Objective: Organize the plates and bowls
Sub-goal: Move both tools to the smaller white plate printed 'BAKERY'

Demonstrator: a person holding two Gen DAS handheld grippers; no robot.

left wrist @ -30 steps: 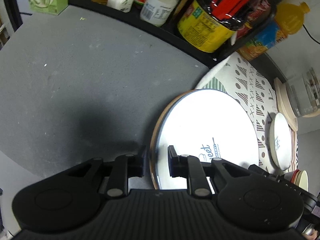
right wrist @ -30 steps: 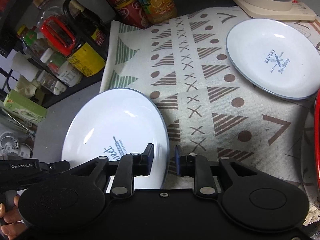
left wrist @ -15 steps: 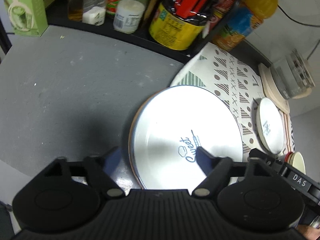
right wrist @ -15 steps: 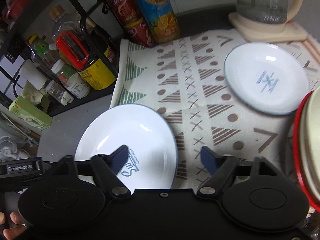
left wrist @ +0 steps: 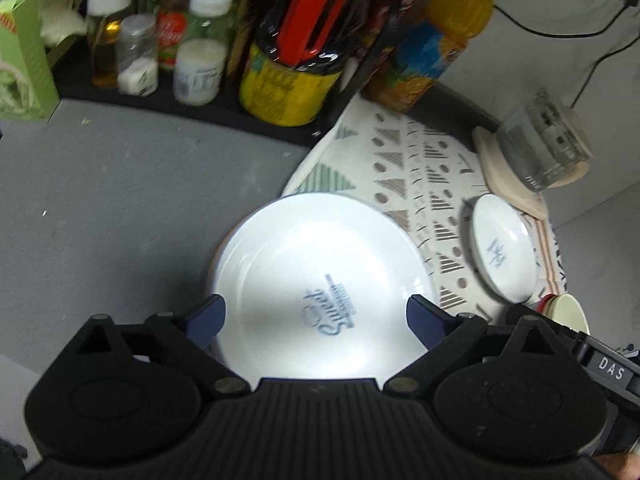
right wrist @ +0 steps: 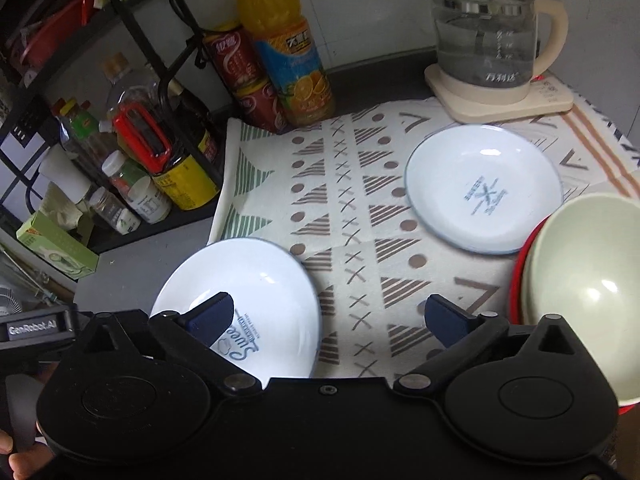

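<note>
Writing on plates: the large white plate (left wrist: 320,280) carries blue script reading "Sweet" over a small line too blurred to read; the smaller white plate (right wrist: 482,188) has a crossed blue emblem whose words are smeared.
Other labels: the left gripper's body shows "GenRobot.AI" in the right wrist view, the right gripper's shows "DAS" in the left wrist view; the glass kettle (right wrist: 490,36) bears three Chinese characters; the orange juice bottle (right wrist: 288,48) has a blue label with oranges.
Left gripper (left wrist: 316,320): fingers spread wide, nothing held, hovering over the near part of the large plate.
Right gripper (right wrist: 330,318): also wide apart and empty, one finger over the large plate's rim, the other over the patterned cloth (right wrist: 360,208).
Change: a second ago both grippers were pinched on the large plate's near edge; both have since let go and pulled back.
Plate positions: the large plate lies half on the grey counter (left wrist: 120,192), half on the cloth's left near edge; the small plate sits far right on the cloth, just before the kettle.
Bowls: a pale green bowl (right wrist: 588,280) nests in a red one (right wrist: 516,280), near right, cut off by the frame.
Hard to tell: a brownish edge under the large plate's left side may be another dish.
</note>
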